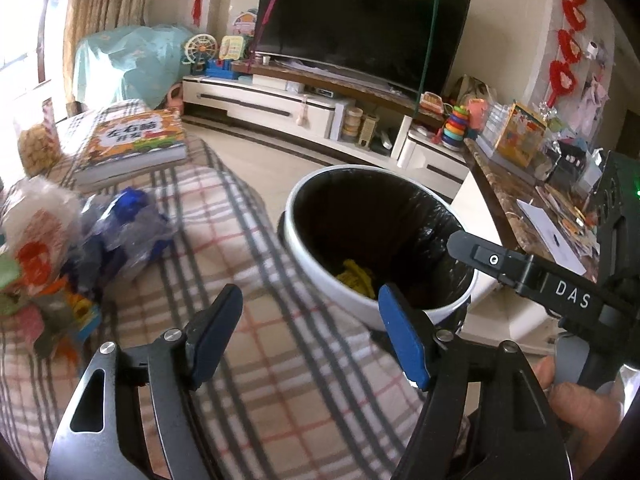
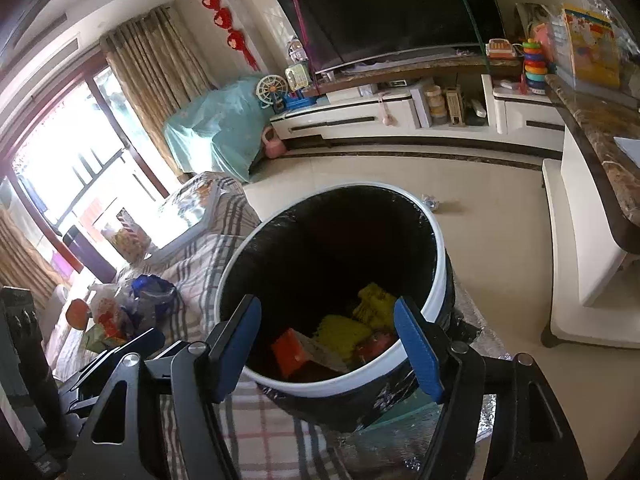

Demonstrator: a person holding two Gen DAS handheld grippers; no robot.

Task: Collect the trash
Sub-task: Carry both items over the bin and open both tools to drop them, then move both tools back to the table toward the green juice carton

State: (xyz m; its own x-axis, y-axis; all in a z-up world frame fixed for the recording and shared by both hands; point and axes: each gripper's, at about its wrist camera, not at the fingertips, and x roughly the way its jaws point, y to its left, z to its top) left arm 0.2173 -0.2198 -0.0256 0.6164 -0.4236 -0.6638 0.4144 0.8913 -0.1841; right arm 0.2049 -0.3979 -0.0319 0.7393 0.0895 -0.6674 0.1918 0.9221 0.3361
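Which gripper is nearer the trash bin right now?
Right. The right gripper hangs open over the trash bin, above the wrappers inside. The left gripper is open over the plaid cloth, beside the bin.

The left wrist camera looks forward over the plaid-covered sofa [image 1: 280,360] toward the television [image 1: 360,24], the trash bin [image 1: 320,280] near. The right wrist camera sits close above the same trash bin [image 2: 436,280], facing the same television [image 2: 392,4] and sofa [image 2: 208,264].
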